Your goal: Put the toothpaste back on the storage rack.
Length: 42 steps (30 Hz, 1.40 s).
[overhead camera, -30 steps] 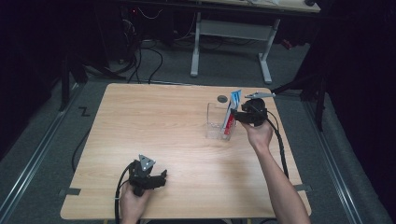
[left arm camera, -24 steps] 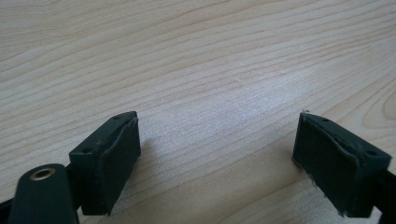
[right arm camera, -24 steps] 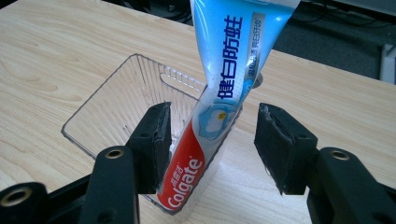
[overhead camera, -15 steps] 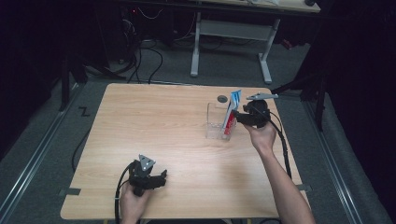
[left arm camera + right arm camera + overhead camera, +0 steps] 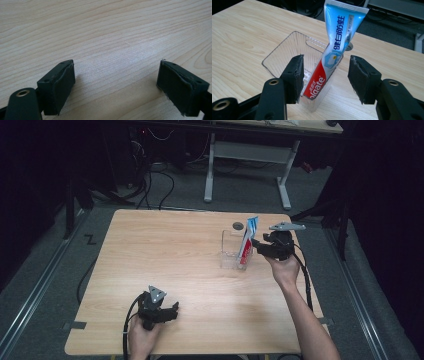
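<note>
The right tongs [image 5: 325, 80] stand wide, pads clear of the toothpaste tube [image 5: 337, 42], which leans upright in the clear plastic box [image 5: 277, 53] on the bench [image 5: 165, 250]. Draw straight back, I'd judge, so neither pad tips it. The left tongs [image 5: 116, 86] rest wide, holding nothing. The tube's cap end is hard to make out.

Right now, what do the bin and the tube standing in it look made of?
Bin: clear, glossy hard plastic by the look; the table grain shows through its walls. Tube: glossy printed soft plastic or laminate, probably; flat crimped top end, slight twist along the body.
</note>
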Tool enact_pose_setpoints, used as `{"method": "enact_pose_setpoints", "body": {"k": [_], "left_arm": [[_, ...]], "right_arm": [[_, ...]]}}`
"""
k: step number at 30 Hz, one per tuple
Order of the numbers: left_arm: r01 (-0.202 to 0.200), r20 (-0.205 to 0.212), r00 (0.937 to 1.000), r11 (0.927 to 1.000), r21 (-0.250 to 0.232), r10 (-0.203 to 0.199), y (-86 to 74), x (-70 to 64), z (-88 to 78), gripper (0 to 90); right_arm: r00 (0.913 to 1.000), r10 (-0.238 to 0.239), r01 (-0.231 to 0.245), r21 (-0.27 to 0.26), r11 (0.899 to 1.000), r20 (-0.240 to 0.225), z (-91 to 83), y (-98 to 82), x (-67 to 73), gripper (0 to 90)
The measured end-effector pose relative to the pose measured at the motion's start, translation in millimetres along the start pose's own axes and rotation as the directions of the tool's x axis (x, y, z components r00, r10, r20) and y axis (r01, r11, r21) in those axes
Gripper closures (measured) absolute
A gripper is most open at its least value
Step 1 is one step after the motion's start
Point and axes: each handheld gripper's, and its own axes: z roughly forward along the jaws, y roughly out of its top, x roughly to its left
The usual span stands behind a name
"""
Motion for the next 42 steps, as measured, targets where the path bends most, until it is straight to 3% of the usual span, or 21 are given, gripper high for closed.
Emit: {"method": "enact_pose_setpoints", "body": {"k": [11, 17, 28, 42], "left_arm": [[0.000, 0.000, 1.0000, 1.0000, 0.000, 0.000, 0.0, 0.0, 0.0, 15.1], [0.000, 0.000, 1.0000, 1.0000, 0.000, 0.000, 0.0, 0.0, 0.0, 15.1], [0.001, 0.000, 1.0000, 1.0000, 0.000, -0.001, 0.1, 0.0, 0.1, 15.1], [0.000, 0.001, 1.0000, 1.0000, -0.001, 0.000, 0.1, 0.1, 0.1, 15.1]], "right_arm": [[0.9998, -0.008, 0.007, -0.019, 1.000, -0.020, -15.2, 0.6, 4.9, 46.5], [0.9995, -0.030, 0.030, -0.006, 1.000, -0.012, -21.2, -10.2, 4.9, 47.5], [0.9993, 0.005, -0.006, -0.033, 0.999, -0.036, -34.1, -22.7, 3.7, 47.6], [0.9989, 0.008, -0.010, -0.041, 0.999, -0.046, -52.4, -34.1, 5.9, 47.6]]}}
